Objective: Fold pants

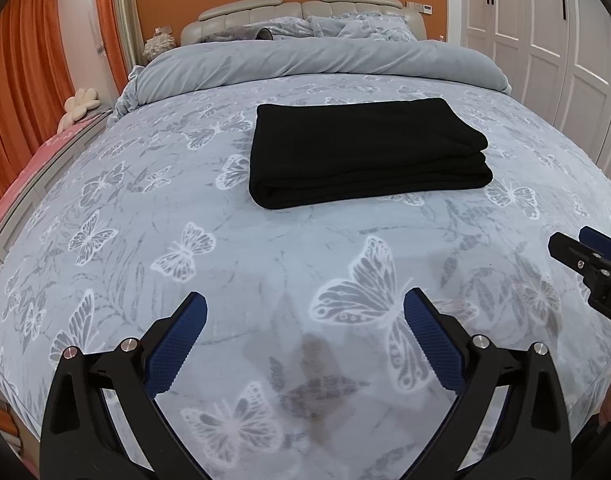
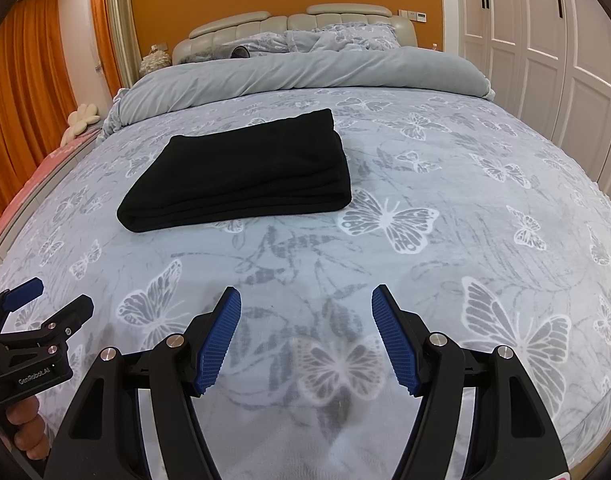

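The black pants (image 1: 367,154) are seen folded into a thick, flat rectangle with several stacked layers showing along the near edge and at the right end. They lie on the bed (image 1: 241,248), roughly at the middle of a pale blue-grey cover printed with white and grey butterflies, nearer the turned-back duvet (image 1: 305,62) than the foot of the bed.

The left hand-held gripper (image 1: 305,308) is held low over the near part of the cover, its two blue-padded fingers (image 1: 177,340) spread wide apart with nothing between them. It is kept well apart from the pants. The right hand-held gripper (image 2: 306,302) is likewise held open over the bedcover — its ribbed blue pads (image 2: 395,340) stand apart and grip nothing — and the pants (image 2: 241,172) are seen ahead of it and to its left, untouched.

Each tool is caught at the edge of the other's view: the right one (image 1: 589,264) at the far right of the left wrist view, the left one (image 2: 41,308) at the lower left of the right wrist view.

Beyond the duvet, rumpled pillows (image 1: 345,26) are piled against a padded beige headboard (image 1: 305,10) — an orange wall is behind it. Orange curtains (image 1: 21,92) hang at the left, and white panelled wardrobe doors (image 1: 545,48) run along the right.
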A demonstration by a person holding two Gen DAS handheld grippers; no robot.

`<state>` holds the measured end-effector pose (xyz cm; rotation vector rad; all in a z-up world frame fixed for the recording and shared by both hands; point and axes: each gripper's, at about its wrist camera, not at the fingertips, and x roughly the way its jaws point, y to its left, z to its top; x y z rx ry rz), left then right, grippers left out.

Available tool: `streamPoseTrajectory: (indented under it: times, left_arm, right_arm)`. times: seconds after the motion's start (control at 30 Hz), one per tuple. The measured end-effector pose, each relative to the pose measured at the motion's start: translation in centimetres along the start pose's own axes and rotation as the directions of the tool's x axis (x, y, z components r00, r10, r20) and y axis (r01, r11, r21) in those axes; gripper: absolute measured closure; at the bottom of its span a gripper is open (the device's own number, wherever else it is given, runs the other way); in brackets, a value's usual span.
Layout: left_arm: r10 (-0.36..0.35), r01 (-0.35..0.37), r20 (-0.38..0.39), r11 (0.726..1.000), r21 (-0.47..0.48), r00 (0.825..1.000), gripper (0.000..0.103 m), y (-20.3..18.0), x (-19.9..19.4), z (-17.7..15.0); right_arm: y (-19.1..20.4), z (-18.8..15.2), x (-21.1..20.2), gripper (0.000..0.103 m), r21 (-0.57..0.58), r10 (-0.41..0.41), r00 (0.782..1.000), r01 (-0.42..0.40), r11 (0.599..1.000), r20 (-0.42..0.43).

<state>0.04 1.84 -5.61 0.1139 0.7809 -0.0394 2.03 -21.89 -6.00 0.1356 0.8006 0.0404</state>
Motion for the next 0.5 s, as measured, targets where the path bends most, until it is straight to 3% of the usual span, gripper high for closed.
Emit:
streamPoseTrajectory:
  times: [0.5]
  left_arm:
    - [-0.031, 0.03, -0.037, 0.999, -0.011, 0.999, 0.006, 0.36, 0.54, -0.06]
  right_arm:
    - [-0.07, 0.03, 0.03, 0.037, -0.002, 0.001, 1.0, -0.001, 1.0, -0.002]
